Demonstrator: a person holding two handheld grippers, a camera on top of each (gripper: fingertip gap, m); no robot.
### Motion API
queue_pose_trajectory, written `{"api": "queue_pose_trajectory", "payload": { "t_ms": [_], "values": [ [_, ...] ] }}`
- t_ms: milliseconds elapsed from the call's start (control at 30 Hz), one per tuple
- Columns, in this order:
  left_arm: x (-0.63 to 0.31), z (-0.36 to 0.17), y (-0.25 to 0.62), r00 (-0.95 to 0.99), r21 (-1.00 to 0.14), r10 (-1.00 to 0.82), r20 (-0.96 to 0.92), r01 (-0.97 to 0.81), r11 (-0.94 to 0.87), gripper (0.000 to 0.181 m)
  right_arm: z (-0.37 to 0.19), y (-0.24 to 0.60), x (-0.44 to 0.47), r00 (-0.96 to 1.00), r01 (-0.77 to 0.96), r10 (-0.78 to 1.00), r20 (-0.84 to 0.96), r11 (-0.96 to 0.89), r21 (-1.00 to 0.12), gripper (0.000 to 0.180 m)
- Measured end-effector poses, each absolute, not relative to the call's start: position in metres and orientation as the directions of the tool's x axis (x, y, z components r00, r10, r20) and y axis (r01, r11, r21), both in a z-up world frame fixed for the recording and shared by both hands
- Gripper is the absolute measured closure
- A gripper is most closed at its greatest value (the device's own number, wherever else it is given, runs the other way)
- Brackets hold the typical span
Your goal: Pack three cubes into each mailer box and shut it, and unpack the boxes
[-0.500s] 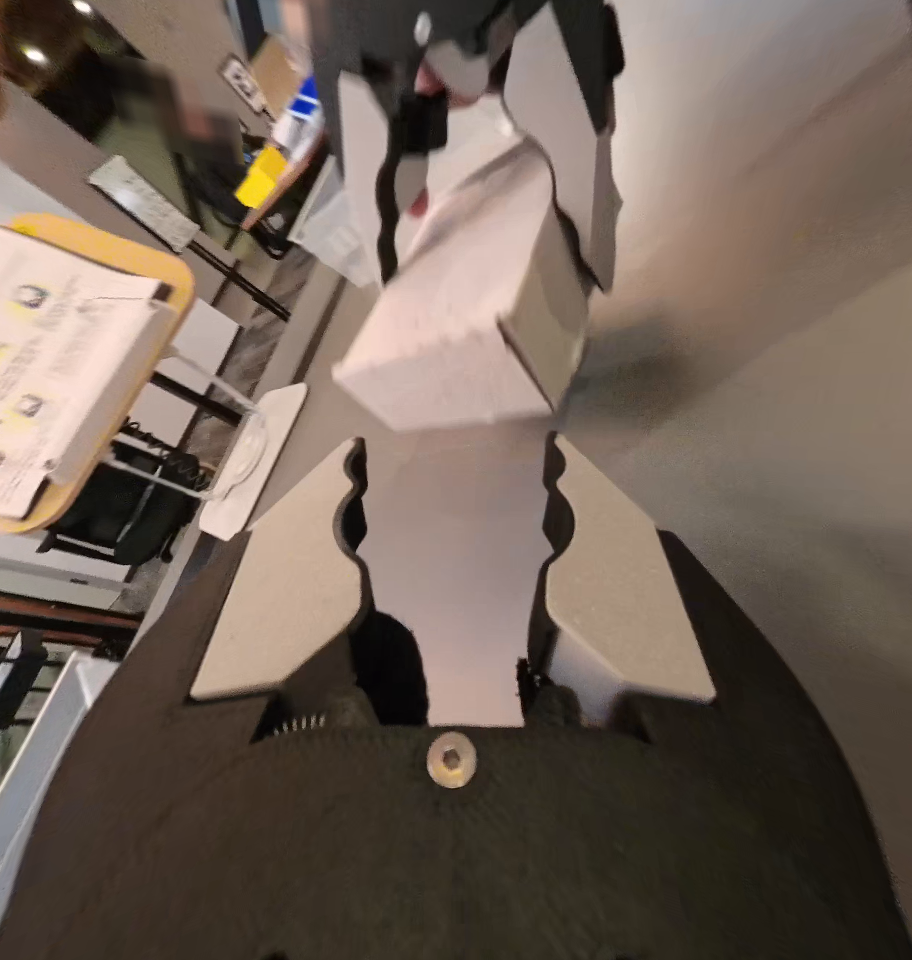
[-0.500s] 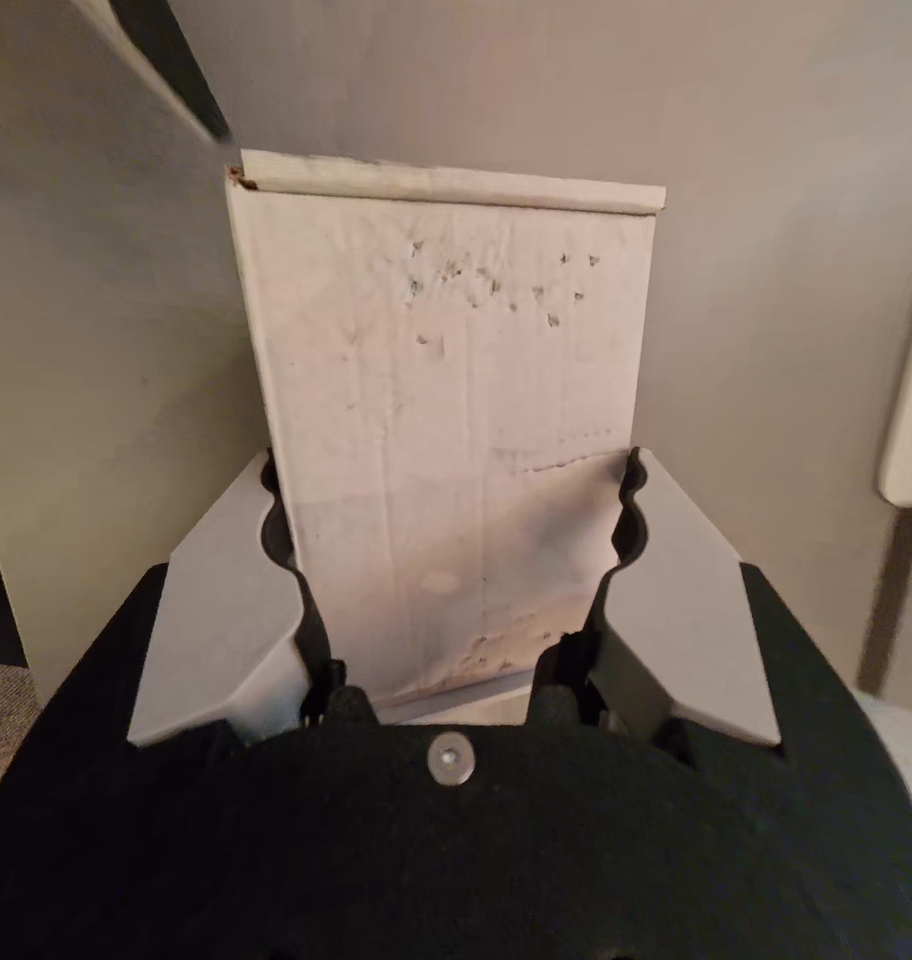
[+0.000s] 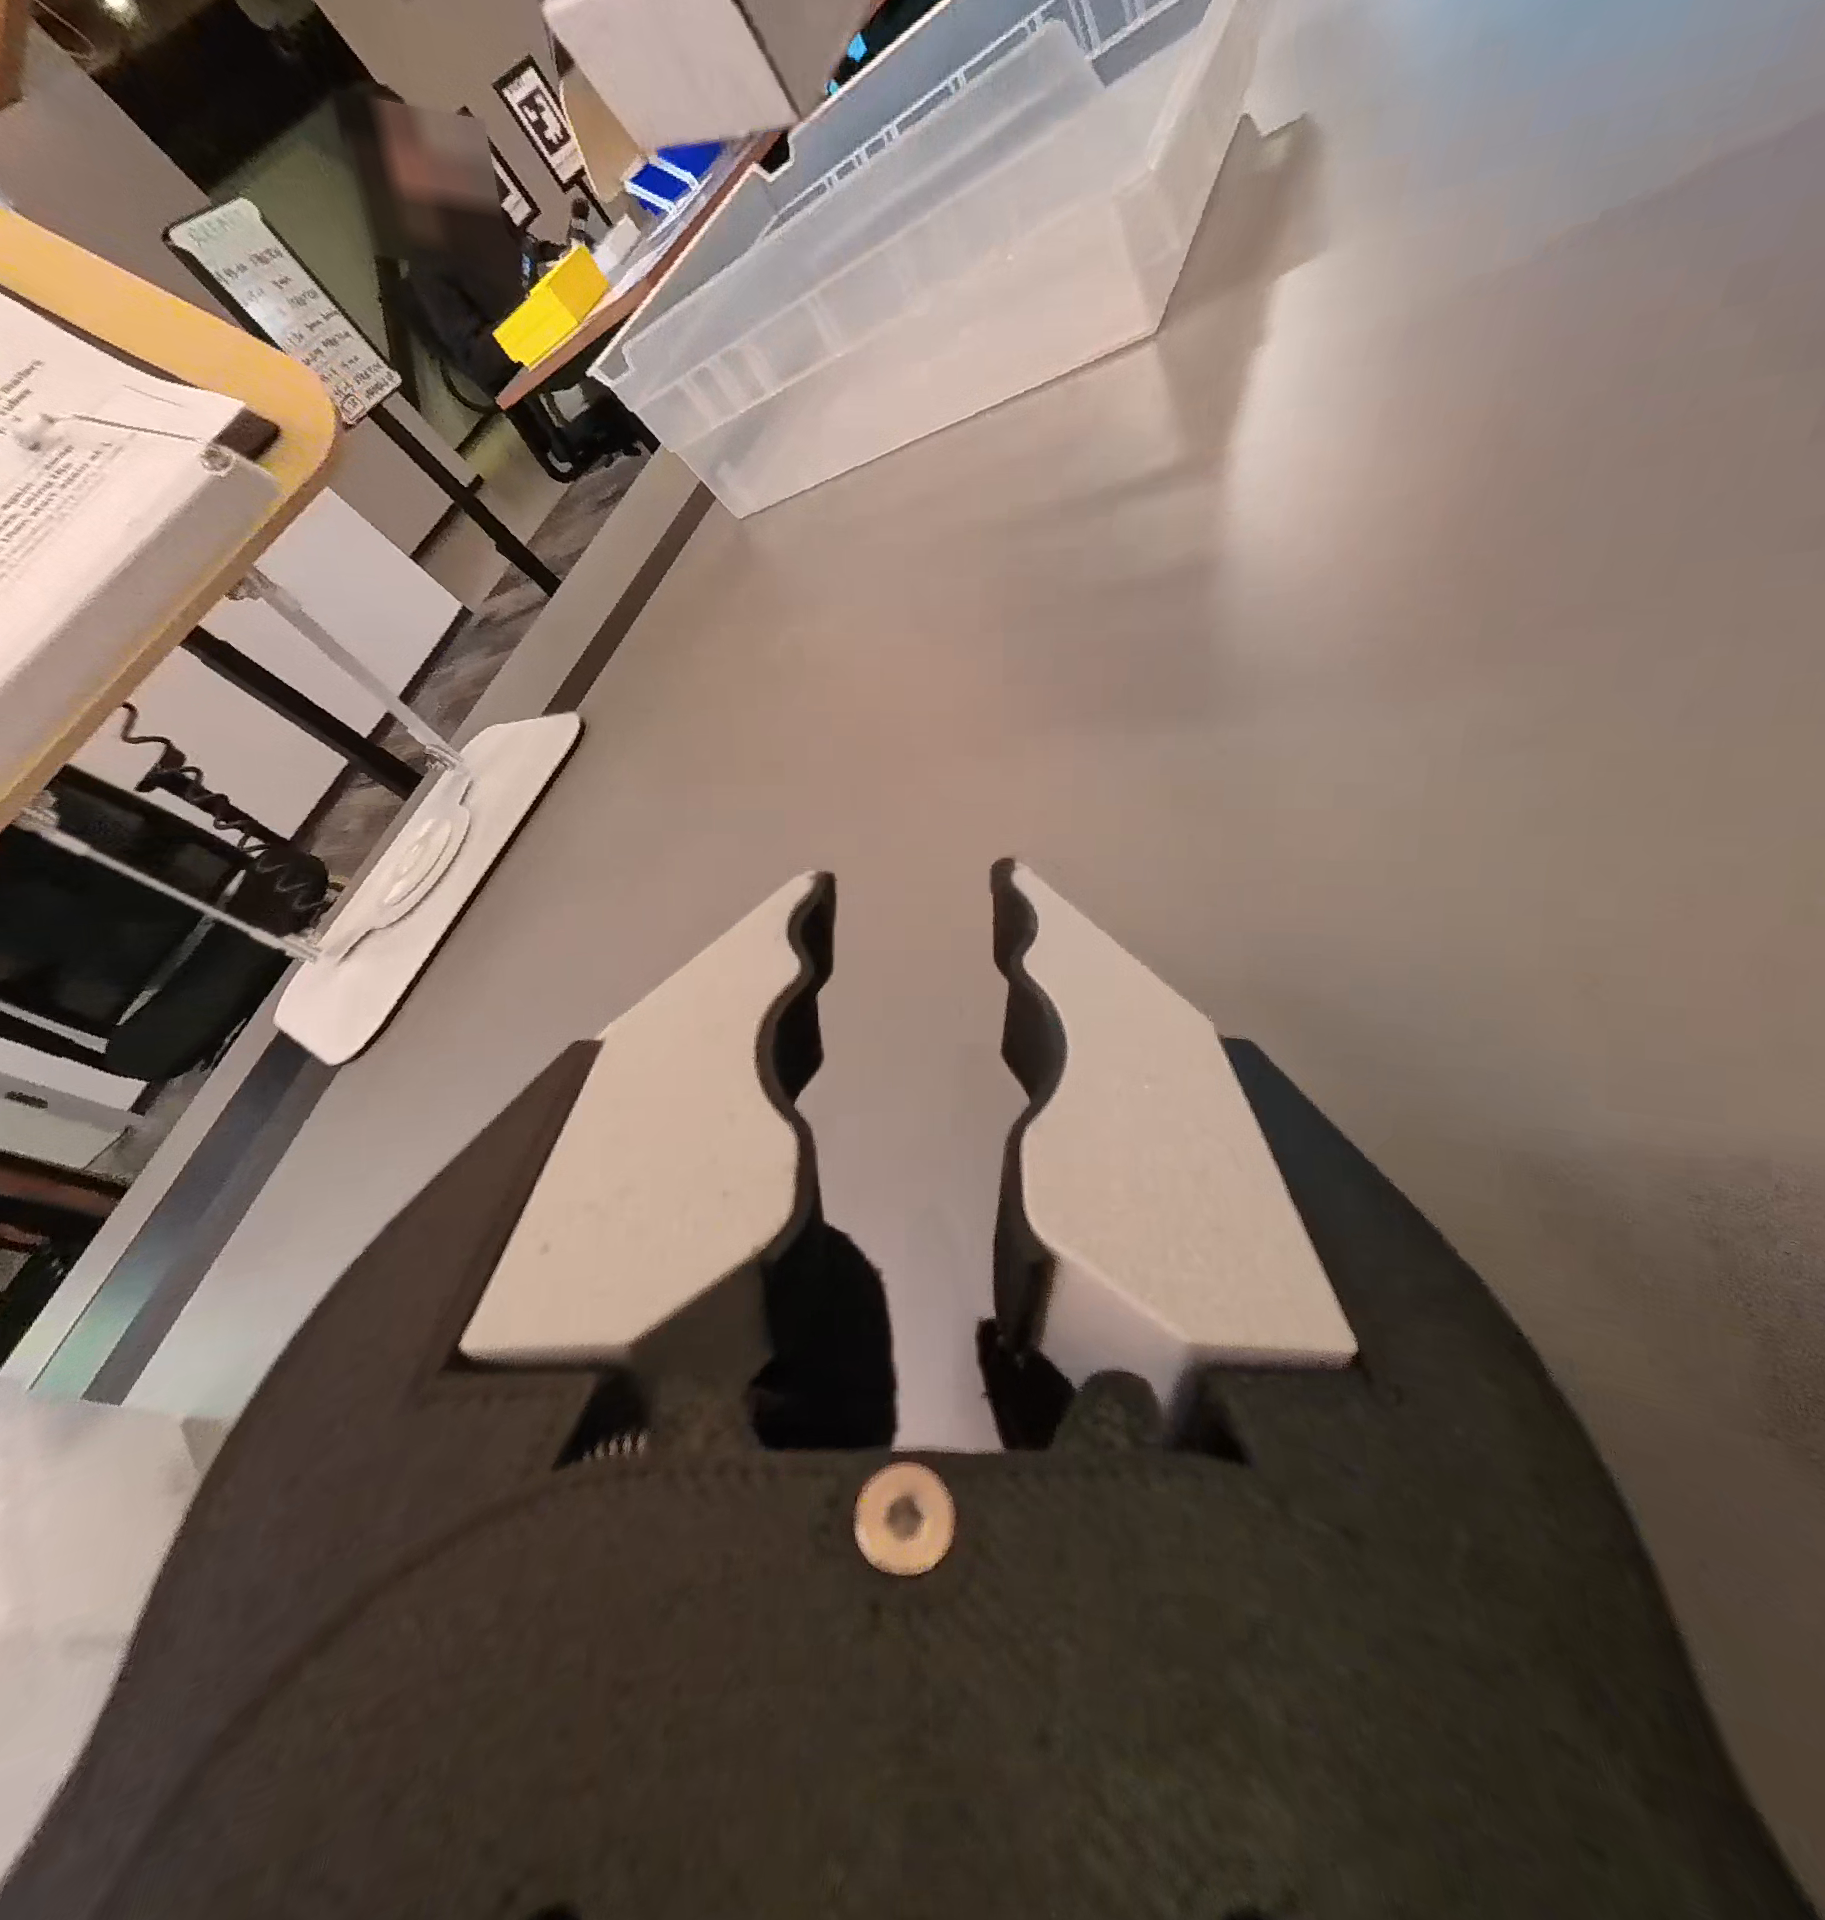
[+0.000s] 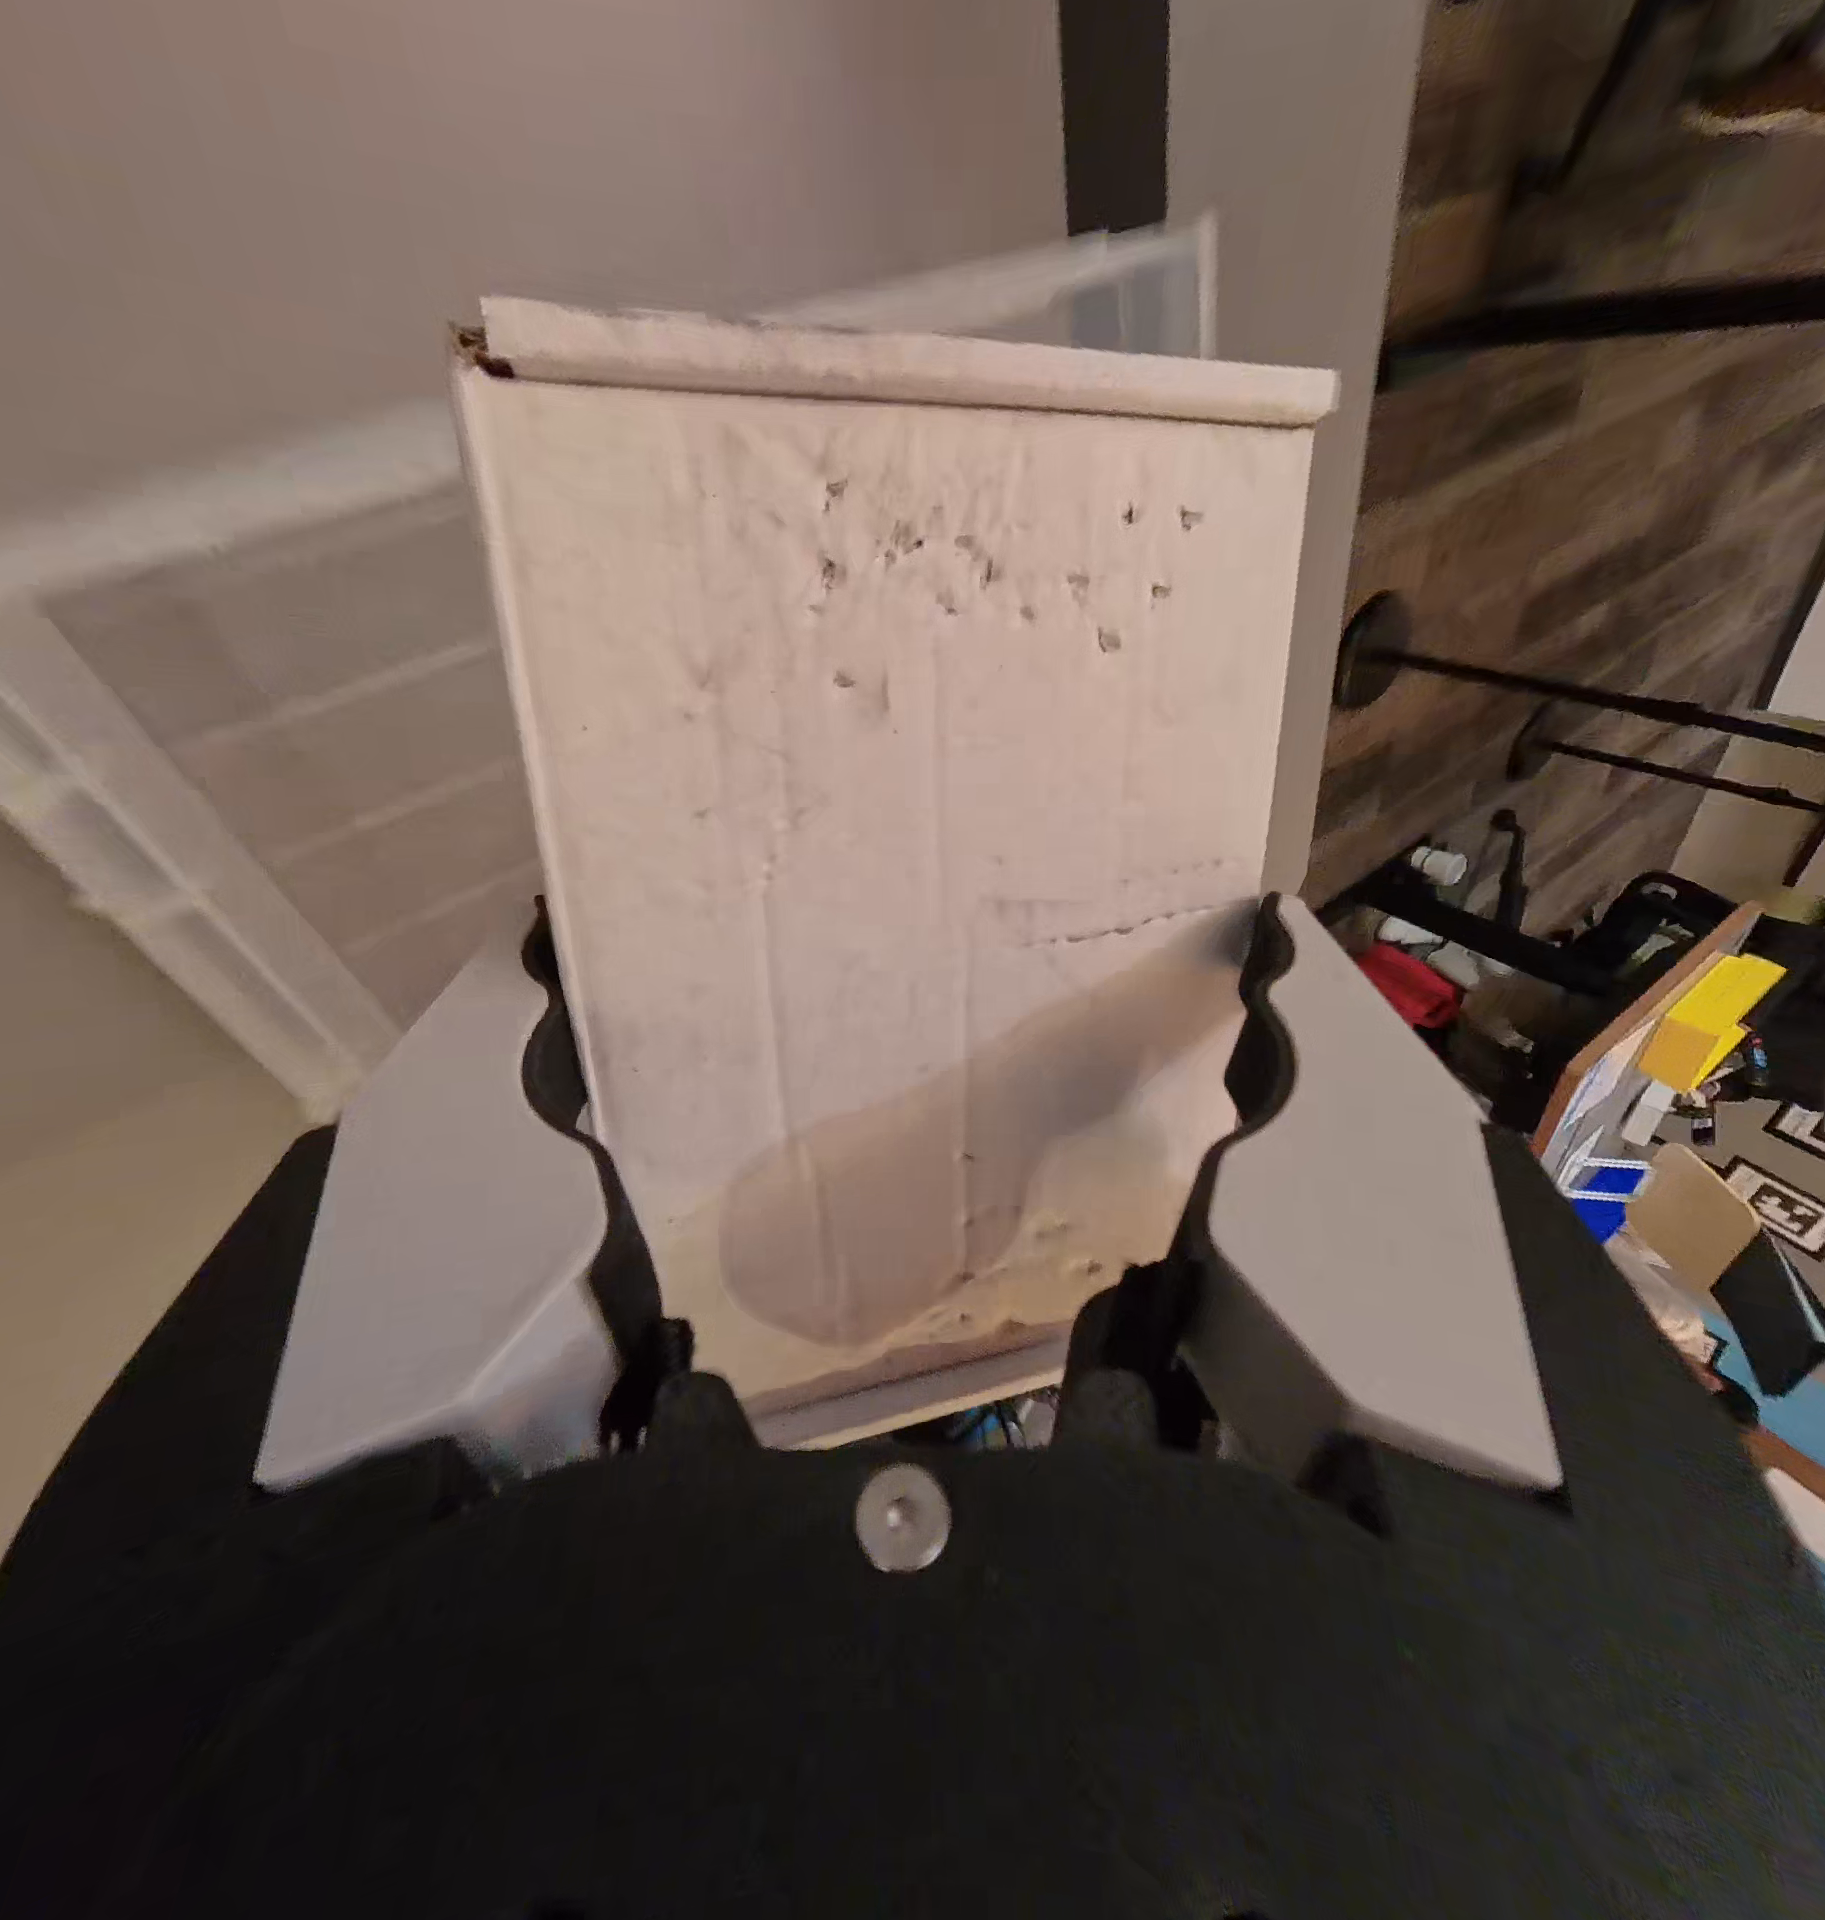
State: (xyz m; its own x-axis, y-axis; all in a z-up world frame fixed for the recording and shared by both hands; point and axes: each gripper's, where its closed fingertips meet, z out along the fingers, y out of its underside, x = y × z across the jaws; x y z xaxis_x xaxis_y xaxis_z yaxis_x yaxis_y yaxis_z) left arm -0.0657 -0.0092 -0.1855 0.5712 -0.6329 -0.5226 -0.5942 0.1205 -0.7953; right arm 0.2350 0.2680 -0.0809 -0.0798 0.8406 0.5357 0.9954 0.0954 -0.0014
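Grey table (image 3: 1147, 644) lies bare under the empty, parted left gripper (image 3: 913, 883), while the right gripper (image 4: 903, 914) grasps a closed white mailer box (image 4: 887, 779), probably carrying it toward the clear bin (image 3: 939, 312), where it needs gentle placing.

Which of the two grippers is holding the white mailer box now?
The right gripper: its fingers clamp the white mailer box. The left gripper is empty above the table.

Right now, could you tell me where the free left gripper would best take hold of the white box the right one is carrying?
Probably the far end of the box, from opposite the right gripper, across its two long edges. That end sticks out clear of the fingers.
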Motion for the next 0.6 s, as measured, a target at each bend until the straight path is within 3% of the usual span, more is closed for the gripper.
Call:
{"api": "queue_pose_trajectory", "payload": {
  "t_ms": [167, 433, 600],
  "values": [
    [-0.067, -0.185, -0.005, 0.574, -0.797, -0.621, -0.534, -0.587, 0.142, 0.153, -0.126, 0.31, 0.247, -0.13, 0.991, 0.87, 0.475, 0.117, 0.057, 0.054],
    [-0.067, -0.185, -0.005, 0.562, -0.789, -0.621, -0.546, -0.595, 0.156, 0.15, -0.196, 0.333, 0.233, -0.173, 0.985, 0.925, 0.339, 0.169, 0.041, 0.053],
    [-0.064, -0.189, -0.006, 0.539, -0.77, -0.624, -0.566, -0.617, 0.164, 0.148, -0.217, 0.341, 0.246, -0.261, 0.957, 0.913, 0.312, 0.204, 0.204, 0.056]
  ]
}}
